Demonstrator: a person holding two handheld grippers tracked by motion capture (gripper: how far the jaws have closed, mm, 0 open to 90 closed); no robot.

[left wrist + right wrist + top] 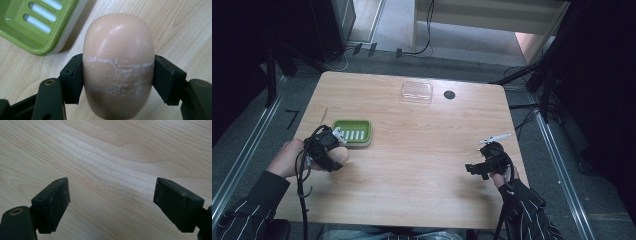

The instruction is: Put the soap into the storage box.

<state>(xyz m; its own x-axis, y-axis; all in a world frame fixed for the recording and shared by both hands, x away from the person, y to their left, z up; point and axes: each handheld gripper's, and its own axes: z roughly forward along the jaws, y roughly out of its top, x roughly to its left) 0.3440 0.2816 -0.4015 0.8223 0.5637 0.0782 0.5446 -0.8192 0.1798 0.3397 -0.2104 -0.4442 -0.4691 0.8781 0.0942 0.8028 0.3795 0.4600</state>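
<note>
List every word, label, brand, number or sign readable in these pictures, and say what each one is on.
None: no readable text anywhere.
Soap bar: whitish scuff lines, no stamped brand.
Green soap dish: plain, slots, no lettering.
Clear plastic lid: no label that can be made out.
Wooden table: grain, no writing.

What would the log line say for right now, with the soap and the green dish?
left gripper: shut on soap bar | soap dish: empty, beside soap | right gripper: open, over bare table
</note>
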